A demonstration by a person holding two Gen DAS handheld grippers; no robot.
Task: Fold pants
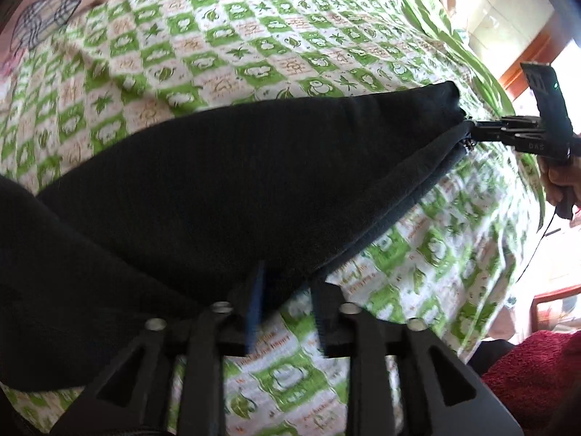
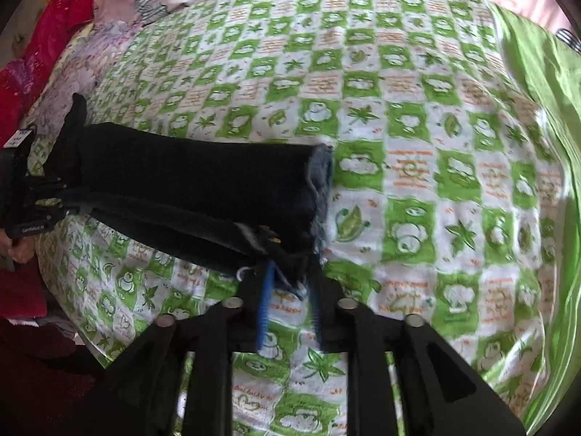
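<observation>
Left gripper (image 1: pixel 287 290) pinched the black pants (image 1: pixel 218 167); right gripper (image 2: pixel 290 283) clamped their frayed hem (image 2: pixel 321 196), visible only at right-wrist centre.

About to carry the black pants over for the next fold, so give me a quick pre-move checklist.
1. Left hand-held gripper on the pants: ok, edge sits between its fingers.
2. Right hand-held gripper on the frayed end: ok.
3. Pants lifted off the green checked sheet: ok, held between both grippers.
4. Layers aligned: cannot tell.
5. Landing area on the sheet: ok, bare.
</observation>
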